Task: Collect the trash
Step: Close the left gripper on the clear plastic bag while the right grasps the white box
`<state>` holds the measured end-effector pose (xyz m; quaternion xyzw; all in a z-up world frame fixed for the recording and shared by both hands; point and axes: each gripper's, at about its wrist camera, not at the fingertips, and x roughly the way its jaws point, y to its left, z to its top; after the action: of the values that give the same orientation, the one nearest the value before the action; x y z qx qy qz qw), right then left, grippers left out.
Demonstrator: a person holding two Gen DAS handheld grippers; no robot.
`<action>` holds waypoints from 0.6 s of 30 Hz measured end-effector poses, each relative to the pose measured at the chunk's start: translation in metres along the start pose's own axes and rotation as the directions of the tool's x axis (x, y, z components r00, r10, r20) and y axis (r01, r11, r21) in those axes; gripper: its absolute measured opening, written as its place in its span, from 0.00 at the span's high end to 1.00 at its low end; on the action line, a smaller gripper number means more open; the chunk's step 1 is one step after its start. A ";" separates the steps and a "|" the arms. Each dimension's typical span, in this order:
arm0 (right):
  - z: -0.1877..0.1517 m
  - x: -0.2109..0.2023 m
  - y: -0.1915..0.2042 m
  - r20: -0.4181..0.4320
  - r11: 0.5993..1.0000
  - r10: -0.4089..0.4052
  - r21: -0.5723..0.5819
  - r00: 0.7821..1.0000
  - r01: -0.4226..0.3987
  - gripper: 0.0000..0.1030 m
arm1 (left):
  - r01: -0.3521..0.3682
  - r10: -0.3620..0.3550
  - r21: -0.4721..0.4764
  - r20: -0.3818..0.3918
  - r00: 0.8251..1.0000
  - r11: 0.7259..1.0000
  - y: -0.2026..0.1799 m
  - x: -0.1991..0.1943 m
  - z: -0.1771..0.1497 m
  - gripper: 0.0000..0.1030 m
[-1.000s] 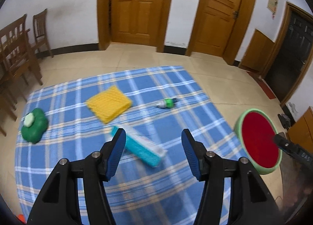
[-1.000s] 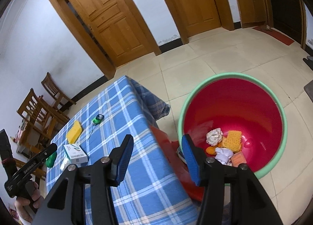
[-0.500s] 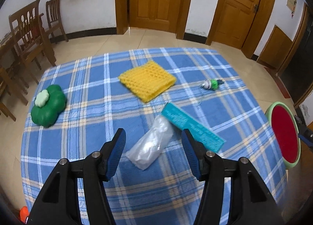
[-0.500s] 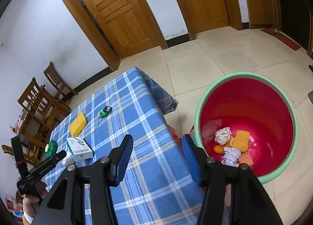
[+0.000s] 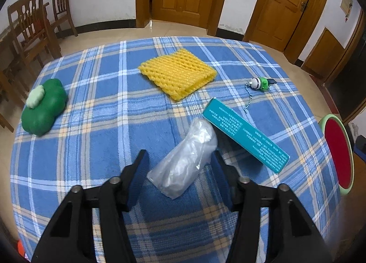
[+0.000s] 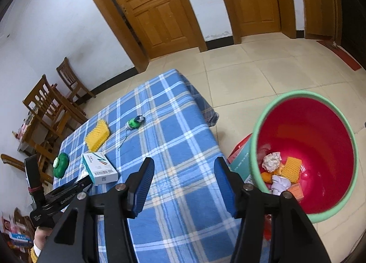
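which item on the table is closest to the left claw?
The clear plastic bag: its near end lies between the open left claw fingers. The teal box, yellow foam net and green toy all lie farther out.

right tool (image 6: 183,170) (spread wide), red bin (image 6: 304,112) alongside

Lit evenly and brightly by soft indoor daylight, no harsh glare. Cast only faint shadows beside the teal box (image 5: 246,134) and the plastic bag (image 5: 186,157) on the tabletop (image 5: 91,139). Bowed doors and walls strongly toward the edges, with black vignetting in the corners. Stayed sharp throughout, slightly soft at the rim.
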<state>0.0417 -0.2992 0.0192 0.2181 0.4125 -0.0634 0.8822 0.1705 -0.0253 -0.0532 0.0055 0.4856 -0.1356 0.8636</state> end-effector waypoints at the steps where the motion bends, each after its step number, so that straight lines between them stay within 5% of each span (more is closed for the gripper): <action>1: 0.000 0.002 0.003 -0.004 1.000 0.003 -0.006 1.000 -0.003 0.44 | 0.003 -0.003 -0.003 -0.001 1.000 1.000 0.000 0.001 -0.001 0.56; 8: 0.003 0.017 0.028 -0.036 0.997 0.041 -0.064 0.999 -0.043 0.42 | 0.069 -0.068 -0.030 0.034 0.997 0.997 0.004 -0.007 -0.006 0.59; 18: -0.002 0.047 0.065 -0.112 0.982 0.099 -0.152 0.989 -0.116 0.34 | 0.003 0.013 -0.185 0.089 0.996 0.983 0.038 -0.032 -0.023 0.60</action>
<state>0.0898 -0.2370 0.0047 0.1726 0.4492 0.0286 0.8761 0.1445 0.0216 -0.0426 -0.0794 0.4565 -0.0880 0.8818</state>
